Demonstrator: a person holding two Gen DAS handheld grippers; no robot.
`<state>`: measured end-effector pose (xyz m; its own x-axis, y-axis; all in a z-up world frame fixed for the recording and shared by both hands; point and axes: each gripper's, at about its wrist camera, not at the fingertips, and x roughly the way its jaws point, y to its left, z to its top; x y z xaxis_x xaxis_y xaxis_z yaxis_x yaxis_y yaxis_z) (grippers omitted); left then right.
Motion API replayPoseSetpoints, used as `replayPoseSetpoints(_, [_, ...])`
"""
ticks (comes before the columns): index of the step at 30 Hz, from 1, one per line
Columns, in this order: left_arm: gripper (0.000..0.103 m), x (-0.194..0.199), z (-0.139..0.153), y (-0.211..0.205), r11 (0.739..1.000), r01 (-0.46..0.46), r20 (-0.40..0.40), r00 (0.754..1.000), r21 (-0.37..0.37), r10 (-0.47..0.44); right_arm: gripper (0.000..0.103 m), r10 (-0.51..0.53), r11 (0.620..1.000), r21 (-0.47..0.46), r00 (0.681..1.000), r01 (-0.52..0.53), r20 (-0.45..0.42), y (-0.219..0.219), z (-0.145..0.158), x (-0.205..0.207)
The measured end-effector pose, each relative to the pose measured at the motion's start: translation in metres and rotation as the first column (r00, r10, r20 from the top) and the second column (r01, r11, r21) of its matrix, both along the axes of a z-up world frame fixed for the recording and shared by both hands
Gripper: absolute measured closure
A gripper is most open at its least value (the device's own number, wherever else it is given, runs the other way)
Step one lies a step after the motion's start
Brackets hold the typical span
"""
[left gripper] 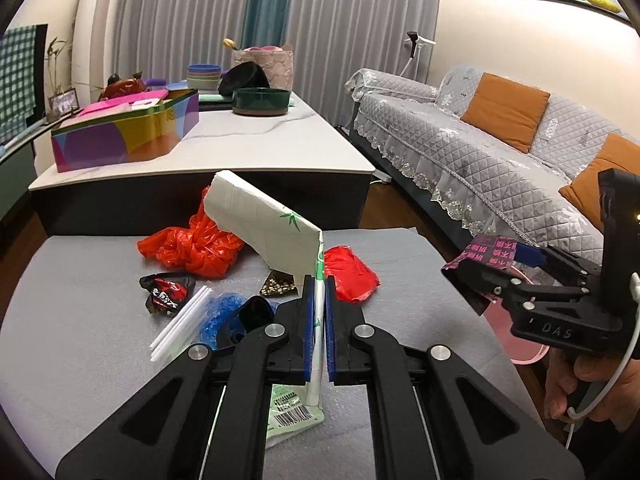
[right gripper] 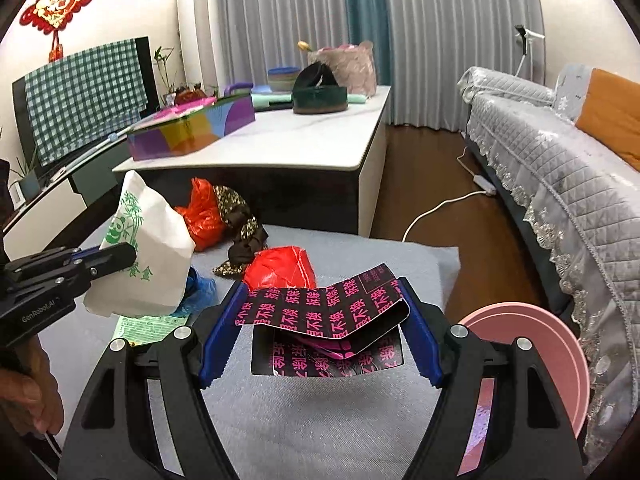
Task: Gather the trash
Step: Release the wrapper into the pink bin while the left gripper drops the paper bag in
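Note:
My left gripper [left gripper: 319,285] is shut on the edge of a white tissue pack [left gripper: 260,224] with green panda print, held lifted above the grey mat [left gripper: 80,320]. My right gripper [right gripper: 321,285] has its jaws wide around a black carton with pink writing [right gripper: 328,312], pads pressing on both sides and holding it off the mat. On the mat lie a red plastic bag [left gripper: 192,246], a red wrapper [left gripper: 352,276], a black and red snack wrapper [left gripper: 166,292], white straws [left gripper: 180,328], blue plastic [left gripper: 222,312] and a brown patterned wrapper [left gripper: 280,282].
A pink bin [right gripper: 532,352] stands on the floor at the mat's right edge. Behind the mat is a low white-topped table [right gripper: 300,148] with a colourful box [left gripper: 124,132] and bowls. A grey sofa [right gripper: 560,168] runs along the right. A power cable [right gripper: 440,204] lies on the floor.

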<state>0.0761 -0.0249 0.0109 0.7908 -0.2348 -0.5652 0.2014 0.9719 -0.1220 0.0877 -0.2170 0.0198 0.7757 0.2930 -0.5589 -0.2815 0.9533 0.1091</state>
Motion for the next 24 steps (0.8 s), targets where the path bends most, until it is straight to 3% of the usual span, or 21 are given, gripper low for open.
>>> replayPoseSetpoints(24, [0.098,-0.042,0.018,-0.039,0.998,0.058,0.041,0.997,0.009,-0.058,0.030,-0.172,0.984,0.056,0.982,0.167,0.078,-0.078,0.035,-0.053])
